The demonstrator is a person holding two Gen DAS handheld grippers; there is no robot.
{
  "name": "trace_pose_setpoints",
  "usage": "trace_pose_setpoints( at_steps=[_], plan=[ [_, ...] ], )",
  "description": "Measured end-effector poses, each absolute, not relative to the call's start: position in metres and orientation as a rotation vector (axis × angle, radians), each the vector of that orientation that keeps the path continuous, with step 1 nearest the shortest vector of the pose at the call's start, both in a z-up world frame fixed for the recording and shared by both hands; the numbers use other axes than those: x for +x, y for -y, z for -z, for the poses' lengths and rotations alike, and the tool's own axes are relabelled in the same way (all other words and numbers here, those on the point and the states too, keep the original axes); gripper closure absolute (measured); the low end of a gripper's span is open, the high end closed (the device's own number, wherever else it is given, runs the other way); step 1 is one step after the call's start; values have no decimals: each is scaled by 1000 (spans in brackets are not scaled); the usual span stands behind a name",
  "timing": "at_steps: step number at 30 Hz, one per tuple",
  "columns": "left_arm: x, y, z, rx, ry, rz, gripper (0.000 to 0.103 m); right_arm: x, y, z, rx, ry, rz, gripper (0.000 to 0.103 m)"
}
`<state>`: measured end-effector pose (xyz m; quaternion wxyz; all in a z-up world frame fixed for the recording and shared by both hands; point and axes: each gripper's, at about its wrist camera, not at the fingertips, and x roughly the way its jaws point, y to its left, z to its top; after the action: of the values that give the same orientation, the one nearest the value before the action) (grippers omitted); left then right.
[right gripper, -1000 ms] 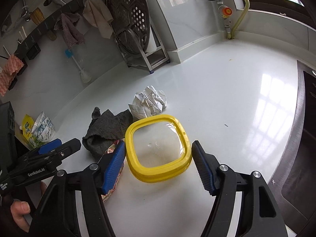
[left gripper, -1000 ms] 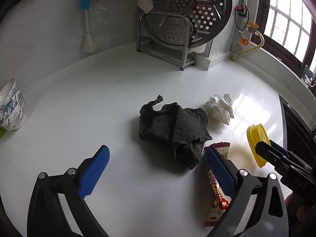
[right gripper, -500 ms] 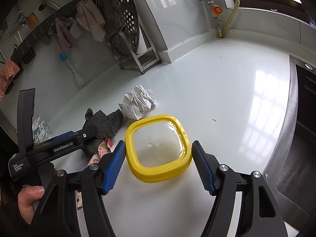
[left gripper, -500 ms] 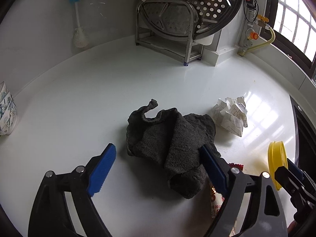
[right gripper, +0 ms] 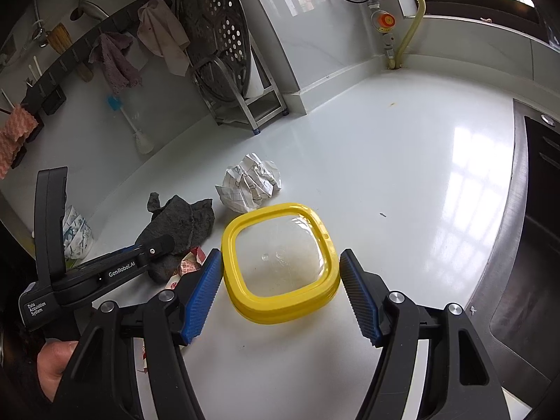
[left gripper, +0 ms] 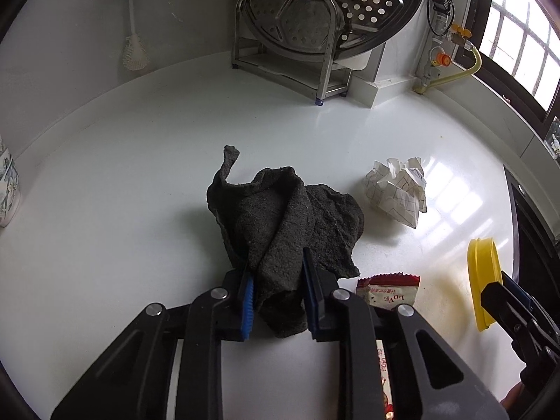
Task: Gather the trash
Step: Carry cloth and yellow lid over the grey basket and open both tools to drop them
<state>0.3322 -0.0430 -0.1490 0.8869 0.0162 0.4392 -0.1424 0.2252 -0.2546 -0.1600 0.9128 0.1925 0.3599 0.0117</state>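
My left gripper [left gripper: 278, 297] is shut on the near fold of a dark grey cloth [left gripper: 280, 217] lying on the white counter [left gripper: 105, 210]. A red-and-white snack wrapper [left gripper: 388, 292] lies just right of it, partly under the gripper. A crumpled paper ball [left gripper: 397, 190] sits further right. My right gripper [right gripper: 280, 297] is shut on a yellow-rimmed clear lid [right gripper: 280, 259], its fingers on both sides of the rim. In the right wrist view the cloth [right gripper: 182, 220], paper ball [right gripper: 250, 182] and wrapper [right gripper: 189, 262] show to the left.
A steel rack with a perforated steamer tray [left gripper: 315, 28] stands at the back wall. A bottle brush [left gripper: 133, 52] leans on the wall. Patterned bowls [left gripper: 7, 189] stand at far left. A dark stove edge [right gripper: 535, 210] runs along the right.
My left gripper moved forward over the cloth and closed its jaws on the cloth's near fold. My right gripper stayed holding the yellow lid.
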Motion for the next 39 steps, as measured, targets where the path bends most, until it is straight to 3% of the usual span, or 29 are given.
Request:
trace_pose_setpoints(
  at_steps=[19, 39],
  plan=[
    [277, -8, 124, -13, -920, 174, 84, 184, 256, 147, 411, -775, -27, 37],
    [109, 1, 72, 19, -920, 147, 84, 55, 268, 113, 355, -845, -101, 37]
  ],
)
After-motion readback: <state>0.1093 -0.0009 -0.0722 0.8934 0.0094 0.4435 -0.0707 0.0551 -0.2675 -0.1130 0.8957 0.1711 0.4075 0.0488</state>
